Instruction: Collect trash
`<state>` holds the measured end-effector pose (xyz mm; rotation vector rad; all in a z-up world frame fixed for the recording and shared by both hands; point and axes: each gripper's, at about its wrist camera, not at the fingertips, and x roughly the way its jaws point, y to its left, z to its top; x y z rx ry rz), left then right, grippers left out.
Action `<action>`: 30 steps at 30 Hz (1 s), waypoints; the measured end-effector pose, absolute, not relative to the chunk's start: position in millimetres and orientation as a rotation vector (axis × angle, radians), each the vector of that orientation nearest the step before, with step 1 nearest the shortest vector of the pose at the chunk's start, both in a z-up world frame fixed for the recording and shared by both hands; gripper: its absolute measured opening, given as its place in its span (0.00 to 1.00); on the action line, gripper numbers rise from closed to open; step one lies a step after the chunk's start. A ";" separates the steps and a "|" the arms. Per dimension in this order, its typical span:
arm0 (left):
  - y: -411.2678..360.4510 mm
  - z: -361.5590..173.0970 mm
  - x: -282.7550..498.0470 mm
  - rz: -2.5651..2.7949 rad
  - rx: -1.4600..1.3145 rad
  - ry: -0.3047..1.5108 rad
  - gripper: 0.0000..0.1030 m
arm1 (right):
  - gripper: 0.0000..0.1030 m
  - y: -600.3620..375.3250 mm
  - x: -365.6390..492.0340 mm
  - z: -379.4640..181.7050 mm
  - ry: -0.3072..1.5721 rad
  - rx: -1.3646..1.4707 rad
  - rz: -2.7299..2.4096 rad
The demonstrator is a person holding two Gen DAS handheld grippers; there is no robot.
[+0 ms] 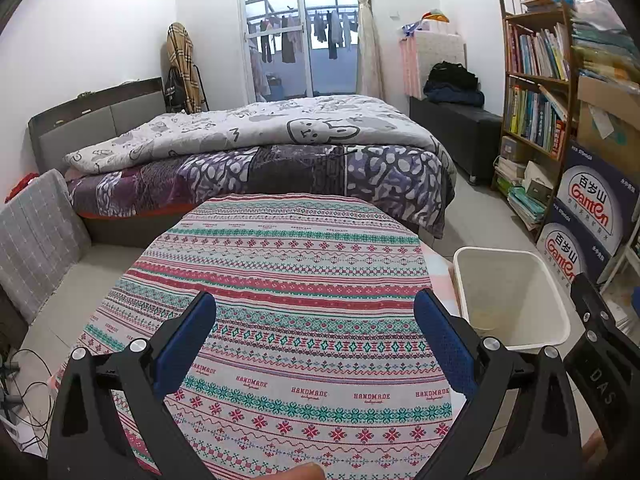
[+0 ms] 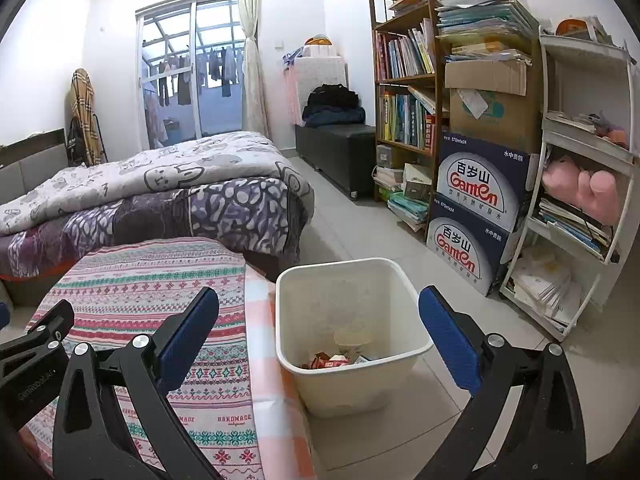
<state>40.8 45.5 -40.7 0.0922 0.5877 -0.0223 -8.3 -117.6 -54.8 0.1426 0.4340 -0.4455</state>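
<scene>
Left wrist view: I am looking forward along my left gripper [image 1: 316, 340], sitting close above the patterned table [image 1: 304, 264]; the bed [image 1: 260, 152] is lying at 12 o'clock, the white bin [image 1: 512, 300] at 3.
Right wrist view: I am looking along my right gripper [image 2: 318, 332], hanging near the bin [image 2: 352, 312] at 12 o'clock; the table [image 2: 140, 276] is sitting at 9.
Shared: both are facing the bed [image 2: 160, 192], glass door [image 1: 298, 32] and bookshelf [image 1: 536, 92].
</scene>
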 end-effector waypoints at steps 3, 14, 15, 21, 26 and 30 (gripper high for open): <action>46.4 -42.2 41.8 -0.023 0.092 0.590 0.94 | 0.93 -117.4 -8.3 -54.7 0.436 0.142 -0.445; 46.6 -43.1 42.3 -0.024 0.091 0.592 0.93 | 0.93 -116.9 -8.1 -55.5 0.444 0.147 -0.442; 46.4 -43.3 42.3 -0.023 0.094 0.591 0.93 | 0.93 -116.6 -8.3 -55.4 0.445 0.148 -0.441; 43.3 -43.5 41.4 -0.022 0.103 0.588 0.93 | 0.93 -117.6 -7.9 -55.4 0.443 0.148 -0.443; 42.4 -43.3 41.5 -0.022 0.104 0.588 0.93 | 0.93 -117.2 -7.8 -56.9 0.447 0.153 -0.443; 42.2 -44.2 41.3 -0.023 0.105 0.591 0.94 | 0.93 -116.2 -7.2 -59.6 0.457 0.155 -0.443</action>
